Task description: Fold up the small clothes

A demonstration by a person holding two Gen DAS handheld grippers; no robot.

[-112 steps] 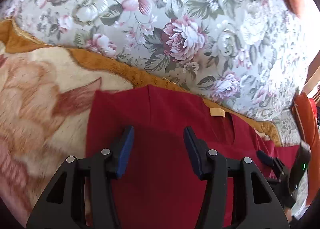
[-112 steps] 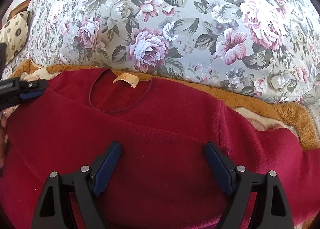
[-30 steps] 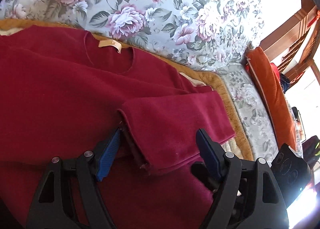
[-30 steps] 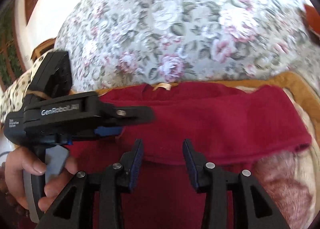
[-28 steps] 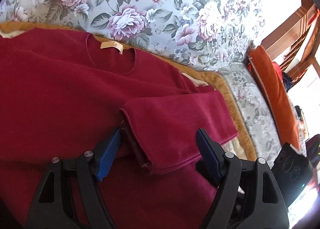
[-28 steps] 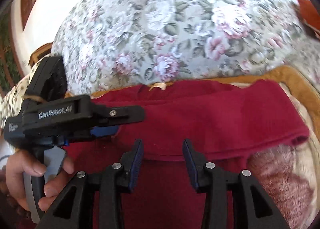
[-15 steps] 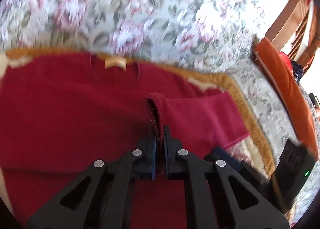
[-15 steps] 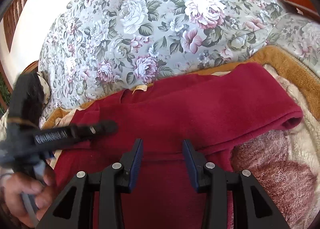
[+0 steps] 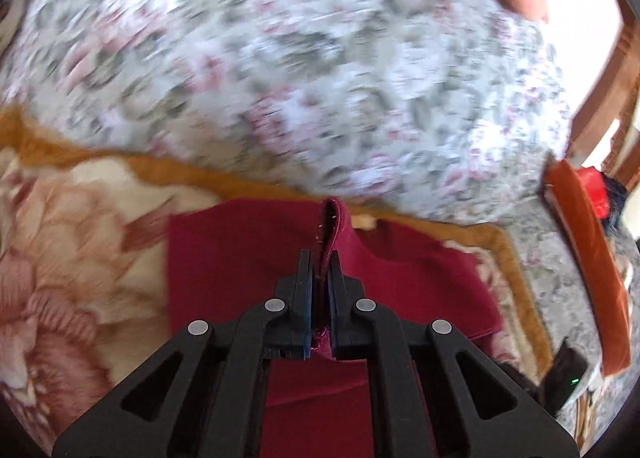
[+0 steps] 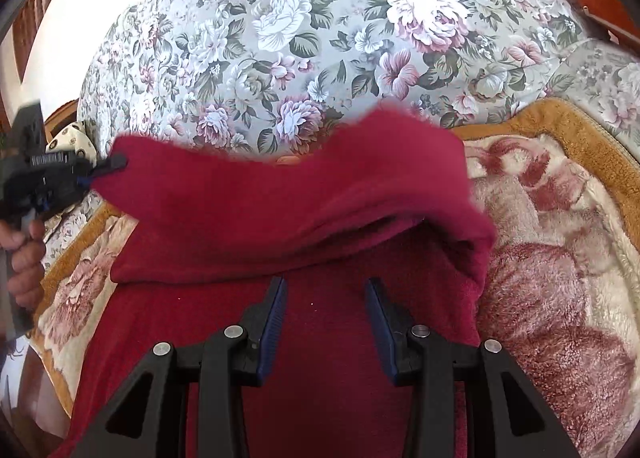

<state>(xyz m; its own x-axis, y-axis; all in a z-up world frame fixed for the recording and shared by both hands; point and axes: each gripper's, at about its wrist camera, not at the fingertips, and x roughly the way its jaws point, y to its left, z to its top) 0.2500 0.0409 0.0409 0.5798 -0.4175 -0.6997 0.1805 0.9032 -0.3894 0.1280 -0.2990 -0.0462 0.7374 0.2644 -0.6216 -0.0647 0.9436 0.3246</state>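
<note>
Clamped by the left gripper (image 9: 320,262), the red sweater's sleeve (image 10: 280,194) is lifted; the right gripper (image 10: 325,290) is held parted, empty.

Your sweater (image 10: 304,338) lies on the blanket (image 10: 560,258), which is spread over the sofa seat, with the sofa's back cushion (image 10: 320,38) rising behind it. Your left gripper (image 9: 320,270), at the sweater's left edge, holds its sleeve (image 10: 280,194), and the sleeve stretches across the sweater's body from the right side. Your right gripper (image 10: 325,294) sits over the lower body, in front of the sleeve.
</note>
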